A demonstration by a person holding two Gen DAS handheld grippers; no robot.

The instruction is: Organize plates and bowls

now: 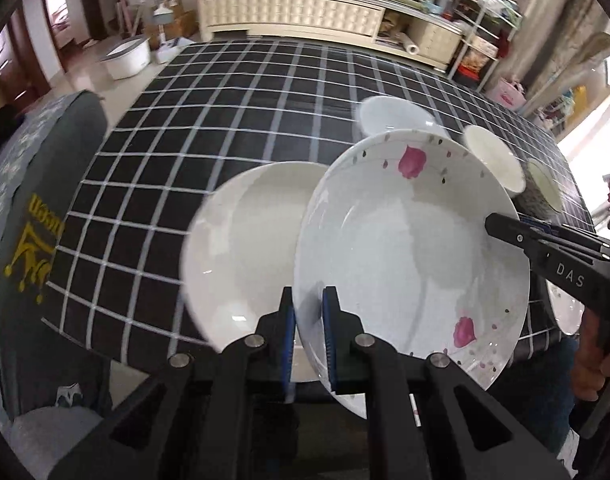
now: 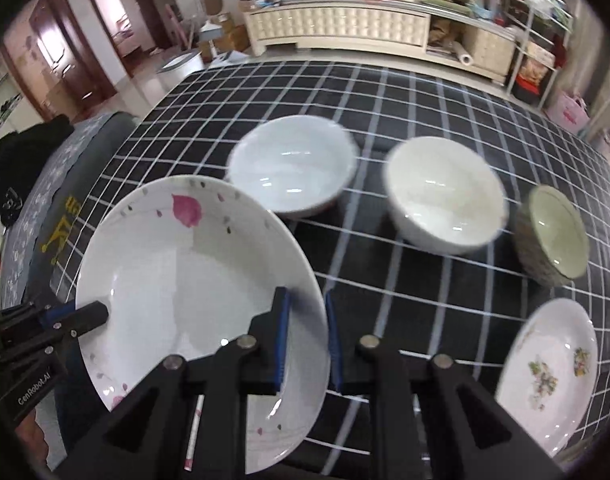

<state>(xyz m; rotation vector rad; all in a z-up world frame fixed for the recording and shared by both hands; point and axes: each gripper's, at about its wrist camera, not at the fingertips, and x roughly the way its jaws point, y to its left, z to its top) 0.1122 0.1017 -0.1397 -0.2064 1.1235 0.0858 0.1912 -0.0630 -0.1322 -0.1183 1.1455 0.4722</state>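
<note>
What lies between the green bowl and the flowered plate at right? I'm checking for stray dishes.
Nothing: in the right wrist view only bare checked tablecloth separates the green bowl from the flowered plate.

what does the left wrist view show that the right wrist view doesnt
Only the left wrist view shows the plain white plate lying on the checked tablecloth. Only the right wrist view shows the floral plate in full at the near right. Both show the pink-petal plate gripped on opposite rims by the left gripper and right gripper, plus two white bowls and a greenish bowl.
</note>
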